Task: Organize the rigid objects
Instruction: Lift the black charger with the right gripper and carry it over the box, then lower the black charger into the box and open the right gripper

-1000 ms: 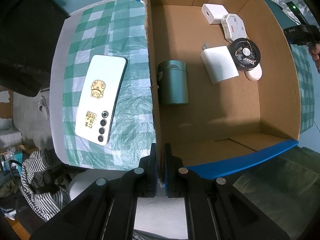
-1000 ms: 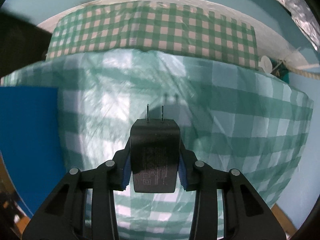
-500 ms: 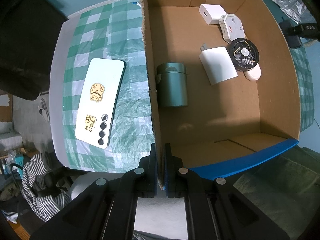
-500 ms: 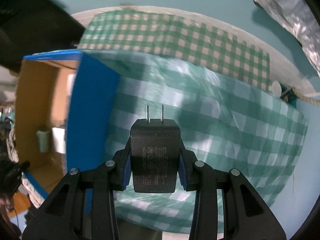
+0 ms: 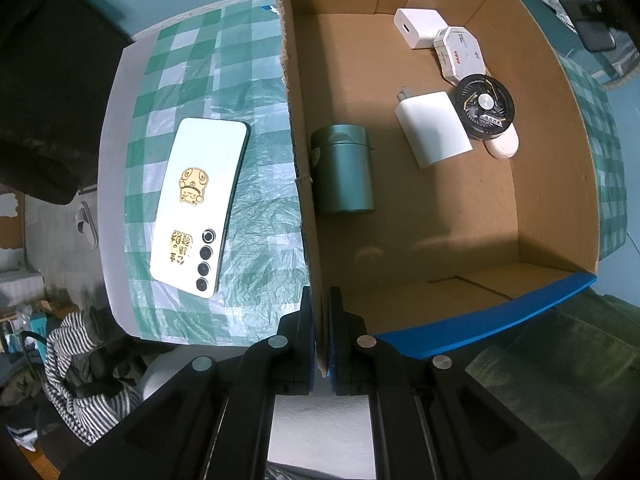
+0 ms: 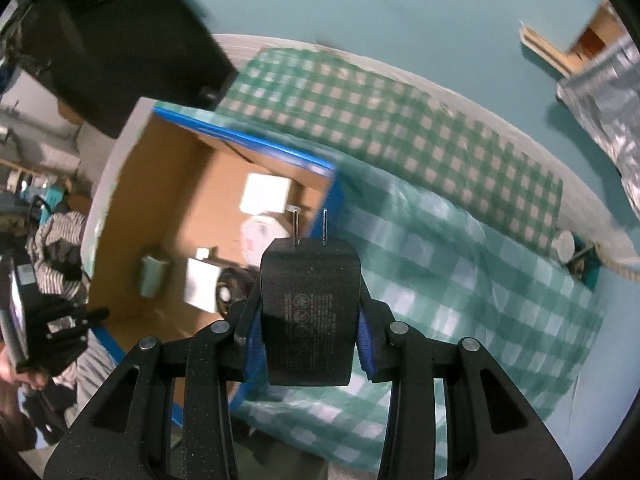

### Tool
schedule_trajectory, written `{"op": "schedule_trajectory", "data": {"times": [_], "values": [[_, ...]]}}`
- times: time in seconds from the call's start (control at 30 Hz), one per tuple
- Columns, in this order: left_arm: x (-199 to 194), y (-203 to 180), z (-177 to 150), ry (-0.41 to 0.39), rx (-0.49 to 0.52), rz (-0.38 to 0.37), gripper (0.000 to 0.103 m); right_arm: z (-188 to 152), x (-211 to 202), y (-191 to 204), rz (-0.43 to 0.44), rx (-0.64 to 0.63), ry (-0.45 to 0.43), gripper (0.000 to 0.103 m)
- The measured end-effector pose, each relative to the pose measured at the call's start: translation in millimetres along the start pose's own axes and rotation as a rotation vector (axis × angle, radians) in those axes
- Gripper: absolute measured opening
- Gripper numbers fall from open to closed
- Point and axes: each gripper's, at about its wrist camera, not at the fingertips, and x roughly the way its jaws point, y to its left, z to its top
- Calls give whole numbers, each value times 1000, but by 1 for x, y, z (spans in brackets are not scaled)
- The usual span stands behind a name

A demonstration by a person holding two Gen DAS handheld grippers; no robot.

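Note:
My left gripper (image 5: 319,334) is shut on the near left wall of the cardboard box (image 5: 298,152). Inside the box lie a green canister (image 5: 344,170), a white charger (image 5: 434,128), a black fan (image 5: 484,106), a white hexagonal case (image 5: 460,54), a white cube adapter (image 5: 418,26) and a small pale round thing (image 5: 502,146). A white phone (image 5: 200,200) lies on the checked cloth left of the box. My right gripper (image 6: 310,320) is shut on a black plug adapter (image 6: 310,312), held in the air above the box's right side (image 6: 160,216).
The green checked cloth (image 6: 460,248) covers the table right of the box. A silver foil bag (image 6: 604,96) lies at the far right. Striped clothing (image 5: 76,364) and clutter sit below the table's near left edge. A black block (image 6: 120,40) stands behind the box.
My right gripper has swung left and up with the black adapter; the box's inside has come into its view. The left gripper still clamps the box wall.

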Motion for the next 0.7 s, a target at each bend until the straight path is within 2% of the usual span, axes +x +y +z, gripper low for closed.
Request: {"op": "schedule_trajectory", "data": {"times": [0.3,0.7], "values": [[-1,-2,0,-4,20,2,5,19,15,42,-30,-118,18,37],[-2,-2,0,-13,23,-3,5,16,56,63,-83,-208,107,37]]}}
